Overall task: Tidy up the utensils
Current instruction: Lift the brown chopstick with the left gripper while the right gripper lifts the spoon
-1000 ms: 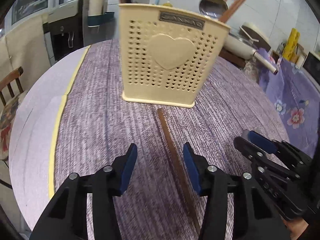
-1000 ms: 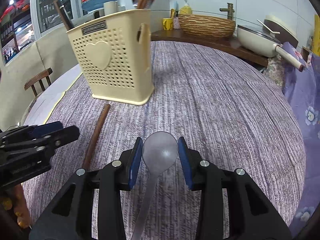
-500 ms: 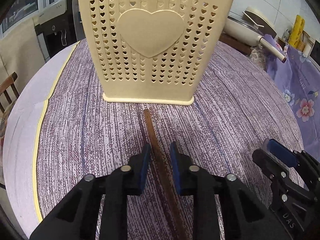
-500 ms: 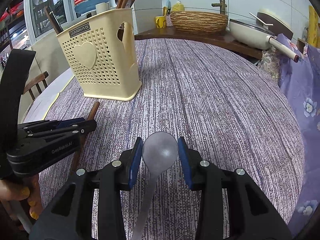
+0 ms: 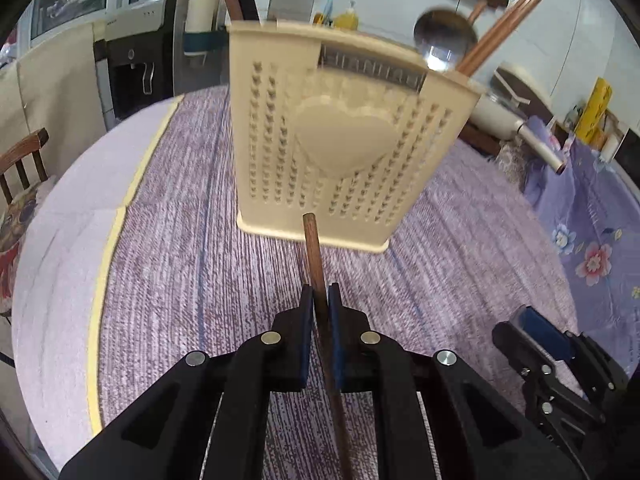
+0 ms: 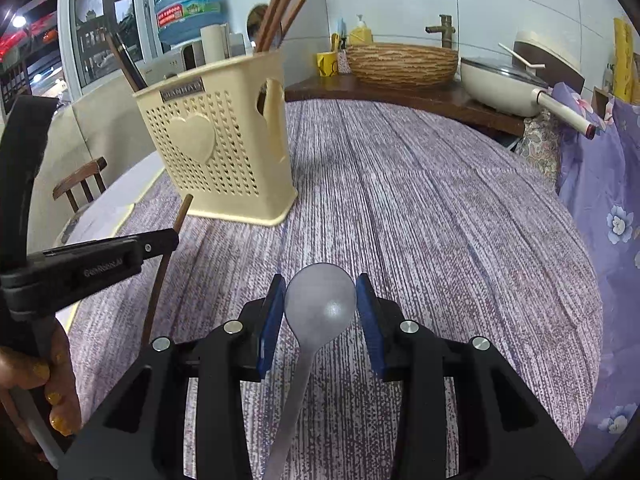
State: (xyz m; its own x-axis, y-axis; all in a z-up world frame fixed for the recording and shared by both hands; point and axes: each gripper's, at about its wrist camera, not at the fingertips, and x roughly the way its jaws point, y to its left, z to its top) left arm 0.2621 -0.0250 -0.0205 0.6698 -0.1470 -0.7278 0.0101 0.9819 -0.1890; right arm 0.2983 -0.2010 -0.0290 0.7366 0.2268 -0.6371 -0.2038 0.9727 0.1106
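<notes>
My left gripper (image 5: 319, 300) is shut on a brown wooden chopstick (image 5: 313, 252) and holds it tilted up off the table, its tip toward the cream utensil holder (image 5: 340, 148). The holder has heart-shaped holes and holds chopsticks (image 5: 500, 32) and a ladle (image 5: 444, 38). My right gripper (image 6: 320, 304) is shut on a grey metal spoon (image 6: 320, 300), bowl forward, above the table. In the right wrist view the left gripper (image 6: 160, 240) holds the chopstick (image 6: 160, 276) in front of the holder (image 6: 224, 152).
The round table has a purple striped cloth (image 6: 440, 220). A wooden chair (image 5: 20, 160) stands at the left. A white pan (image 6: 504, 80), a woven basket (image 6: 400, 62) and a yellow mug (image 6: 327, 63) sit on the counter behind. A flowered cloth (image 5: 592, 220) hangs at the right.
My left gripper closed on the chopstick and lifted it off the table, pulling back a little from the holder. The right gripper kept its hold on the spoon.
</notes>
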